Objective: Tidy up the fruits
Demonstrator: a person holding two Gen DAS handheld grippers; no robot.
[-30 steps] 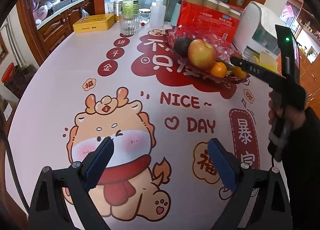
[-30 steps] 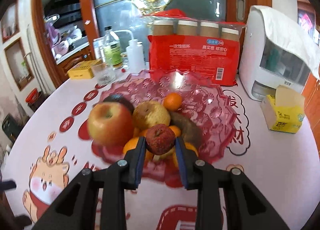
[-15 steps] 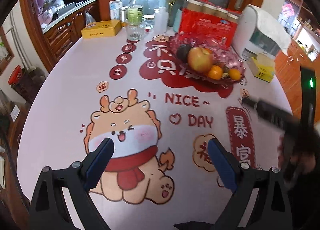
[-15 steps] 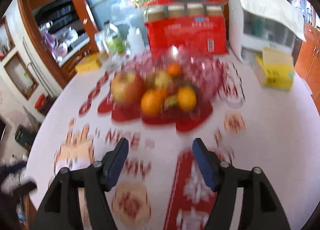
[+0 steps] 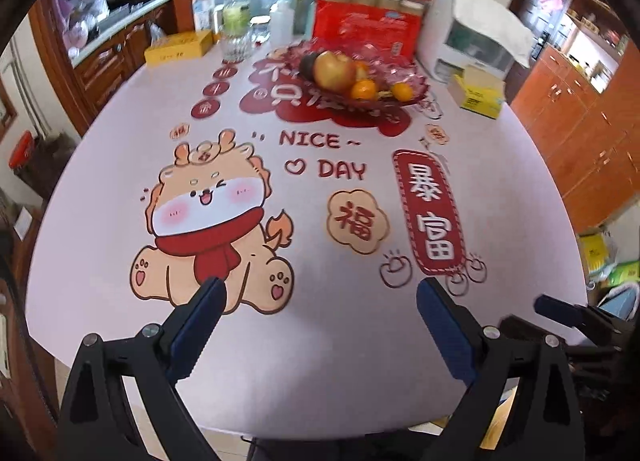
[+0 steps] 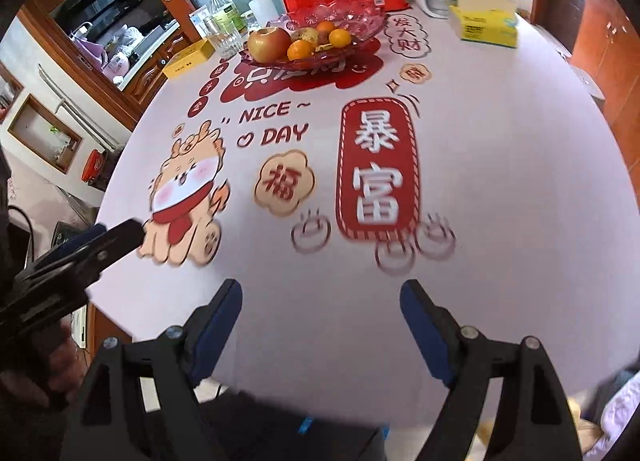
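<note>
On the pale table (image 5: pixel 360 341) with its cartoon dragon print stands one pink glass fruit dish (image 6: pixel 360 27), and everything else I place from it. Inside the dish I count one large red-yellow apple (image 6: pixel 269 44) at its left end, three oranges (two at the front rim (image 6: pixel 300 50) (image 6: pixel 340 37) and one further back (image 6: pixel 325 26)), a brownish rough-skinned fruit (image 6: pixel 306 35) between the apple and the oranges, and a dark fruit (image 5: pixel 307 64) tucked behind the apple; something yellowish lies low among the oranges, but I cannot tell what it is. Behind the dish is one red pack of paper cups (image 5: pixel 366 27), with four cup stacks showing at its top. To the right of the dish sits one yellow box (image 5: pixel 478 95), and behind that one white appliance (image 5: pixel 472 35). To the left of the dish stand one drinking glass (image 5: pixel 236 47) and one yellow tin (image 5: pixel 178 48), with one clear bottle (image 5: pixel 236 7) and one white squeeze bottle (image 5: pixel 280 23) behind them. Both claws are well away from the dish, over the near edge of the table. The left gripper (image 5: pixel 318 325) has its jaws spread wide with nothing between them. The right gripper (image 6: pixel 320 321) is opening, its jaws already far apart and empty.
</note>
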